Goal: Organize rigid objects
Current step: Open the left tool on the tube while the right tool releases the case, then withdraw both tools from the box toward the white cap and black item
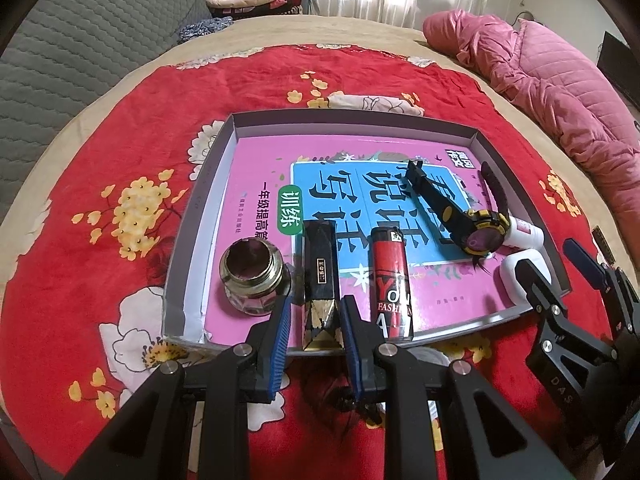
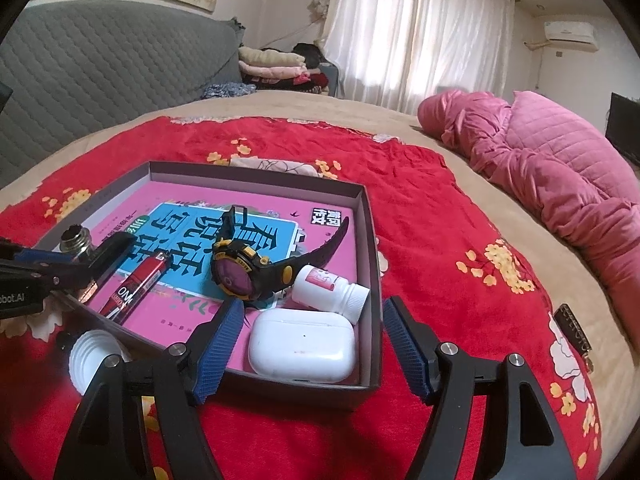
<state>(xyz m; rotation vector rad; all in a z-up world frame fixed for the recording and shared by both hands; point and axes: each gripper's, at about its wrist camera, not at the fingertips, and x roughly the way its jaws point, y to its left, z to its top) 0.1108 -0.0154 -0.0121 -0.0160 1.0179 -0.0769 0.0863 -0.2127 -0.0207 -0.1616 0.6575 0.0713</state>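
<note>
A shallow grey box (image 1: 200,216) lined with a pink book lies on the red floral cloth. In it lie a glass jar (image 1: 254,276), a black-and-gold lipstick case (image 1: 320,280), a red lighter (image 1: 392,280), a black-and-yellow watch (image 1: 476,228), a white pill bottle (image 2: 332,286) and a white earbud case (image 2: 302,346). My left gripper (image 1: 314,320) straddles the near end of the lipstick case, jaws slightly apart from it. My right gripper (image 2: 312,344) is open around the box's near right corner, with the earbud case between its fingers.
A white ribbed cap (image 2: 92,354) lies on the cloth in front of the box (image 2: 370,240). A dark strip (image 2: 576,334) lies on the cloth to the right. A pink quilt (image 2: 552,168) is at the far right, a grey headboard (image 1: 80,40) at the left.
</note>
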